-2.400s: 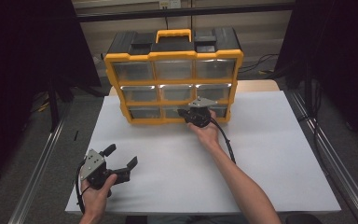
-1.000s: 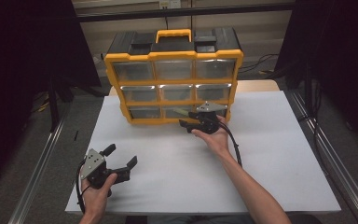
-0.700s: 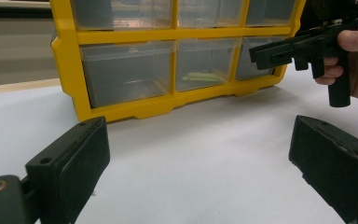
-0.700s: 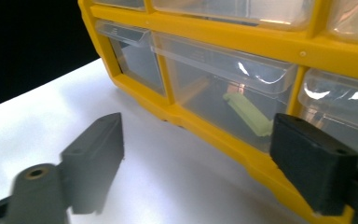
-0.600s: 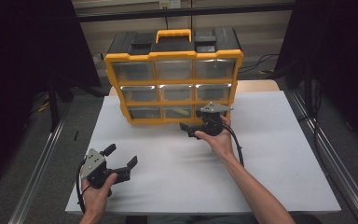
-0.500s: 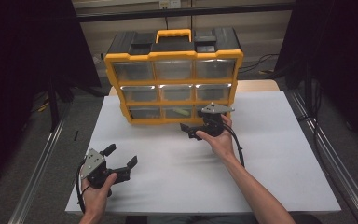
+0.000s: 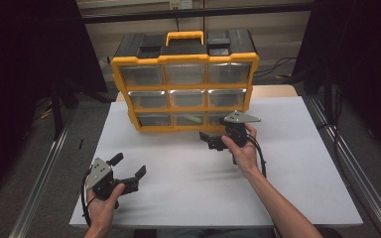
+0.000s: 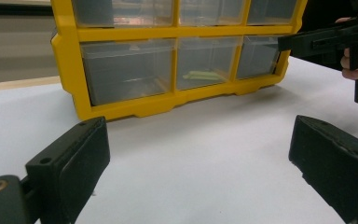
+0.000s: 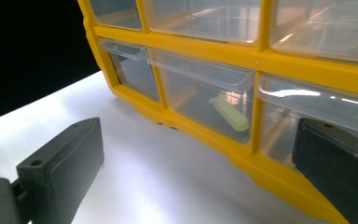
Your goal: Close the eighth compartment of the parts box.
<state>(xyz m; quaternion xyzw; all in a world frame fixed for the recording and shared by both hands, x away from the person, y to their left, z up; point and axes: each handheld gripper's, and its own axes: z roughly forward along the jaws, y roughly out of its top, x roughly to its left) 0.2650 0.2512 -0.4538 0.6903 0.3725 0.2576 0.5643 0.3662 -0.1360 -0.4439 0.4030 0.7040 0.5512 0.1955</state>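
From the high view, I had the yellow drawer cabinet (image 7: 184, 79) standing upright at the far side of the white table (image 7: 297, 168), its black lid and handle on top and nine clear drawers in three rows facing me. My right gripper (image 7: 217, 140) hung just in front of the bottom row, at its right end, jaws spread wide and empty; they had just been opening, with nothing between them. My left gripper (image 7: 127, 167) rested near the front left of the table, well apart from the cabinet, jaws also wide with nothing in them.

In the left gripper view, both black jaws stood far apart over bare table, and the cabinet's bottom row (image 8: 177, 70) lay ahead. A small pale green piece (image 8: 204, 74) lay inside the middle bottom drawer. The right gripper (image 8: 328, 39) showed at the upper right in its hand.

In the right gripper view, the bottom middle drawer (image 9: 205, 95) sat closed, with the green piece (image 9: 229, 113) on its floor. The jaws stood wide, the right one just before the bottom right drawer (image 9: 307, 123); I could not tell whether it touched.

I judged these drawers to be thin, stiff, clear plastic: light, smooth and slippery, and liable to crack if squeezed hard. The best hold looked like the lip along each drawer's top front edge, pinched lightly and drawn straight out. The cabinet itself seemed bulky enough to stay put, though it might slide on the smooth table.
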